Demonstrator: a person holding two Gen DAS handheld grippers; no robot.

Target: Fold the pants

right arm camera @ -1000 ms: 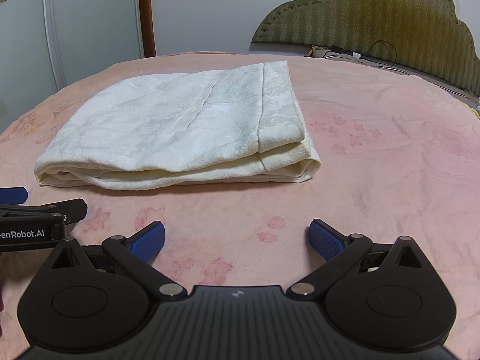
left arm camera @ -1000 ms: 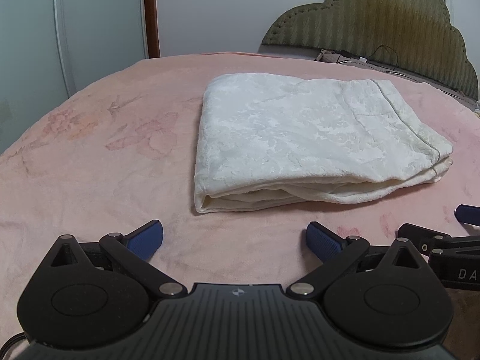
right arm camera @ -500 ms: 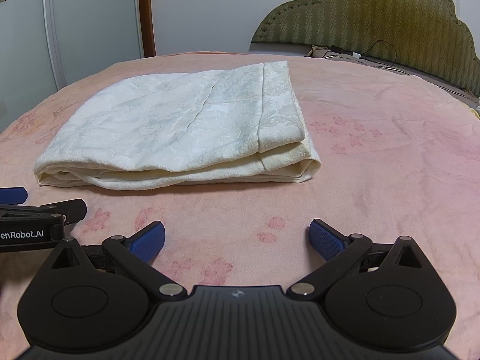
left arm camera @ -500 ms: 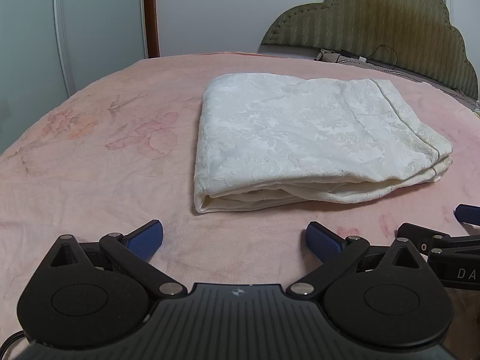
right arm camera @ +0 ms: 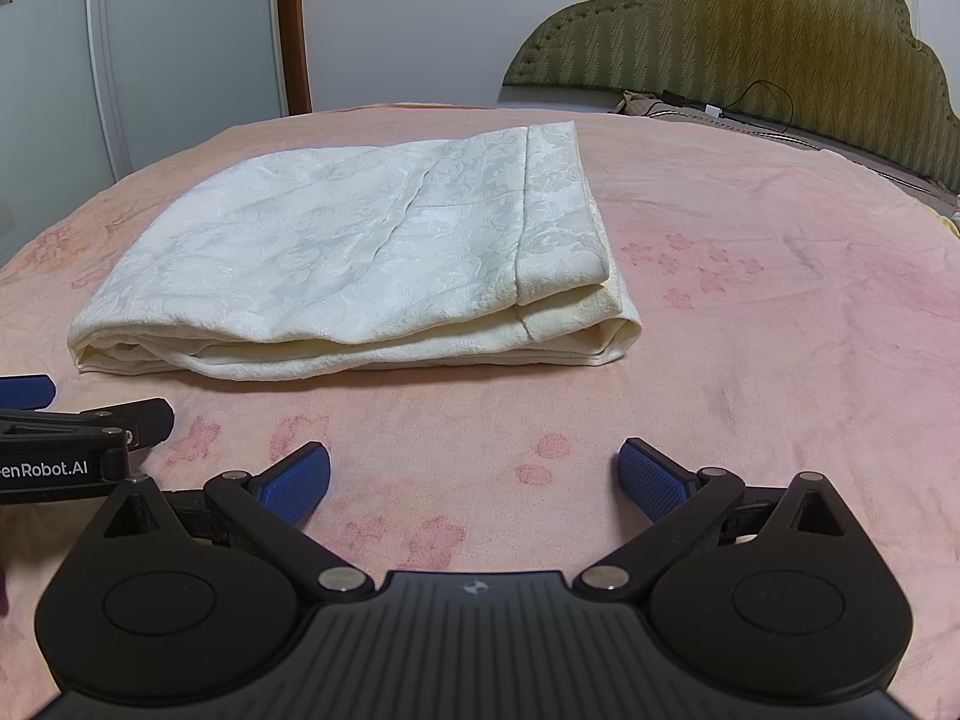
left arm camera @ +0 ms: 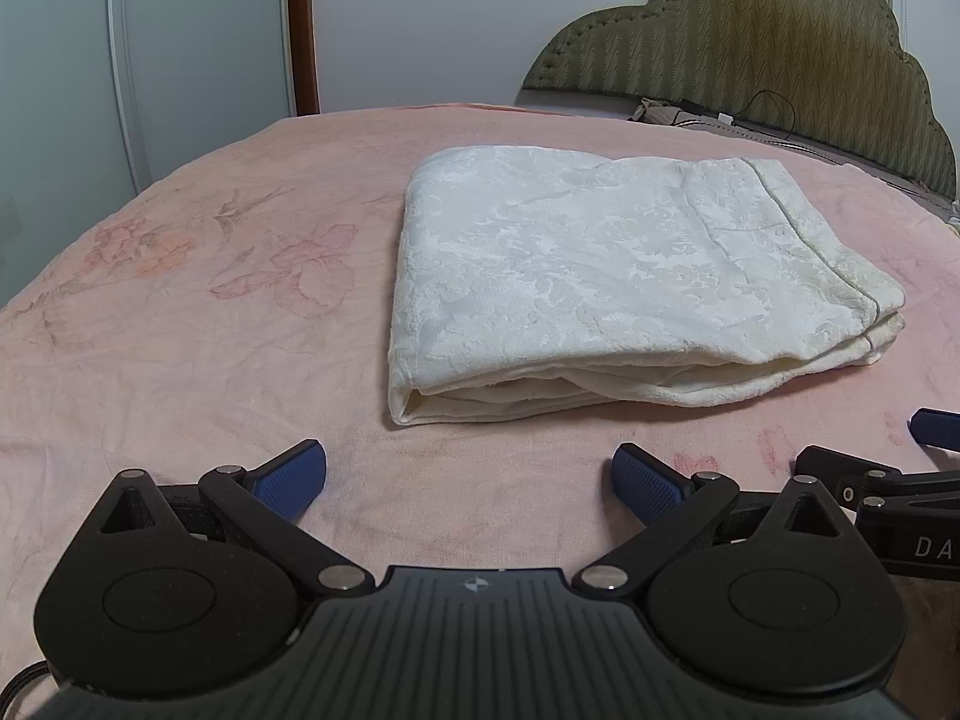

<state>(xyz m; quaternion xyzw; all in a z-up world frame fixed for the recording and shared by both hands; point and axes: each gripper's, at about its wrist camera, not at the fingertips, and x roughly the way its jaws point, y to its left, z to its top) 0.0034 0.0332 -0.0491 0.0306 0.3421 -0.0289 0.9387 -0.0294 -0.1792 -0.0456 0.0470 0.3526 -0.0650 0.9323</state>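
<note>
Pink floral bedspread (left arm camera: 180, 324) carries the white pants (left arm camera: 624, 282) folded compactly, so left gripper (left arm camera: 469, 476) and right gripper (right arm camera: 474, 476) rest nearby, jaws spread, empty.

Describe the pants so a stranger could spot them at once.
Start at the bed's pink floral blanket below the olive headboard. The pants lie mid-bed, ahead of both open grippers: a folded cream stack with a damask pattern, the only white thing there.
</note>
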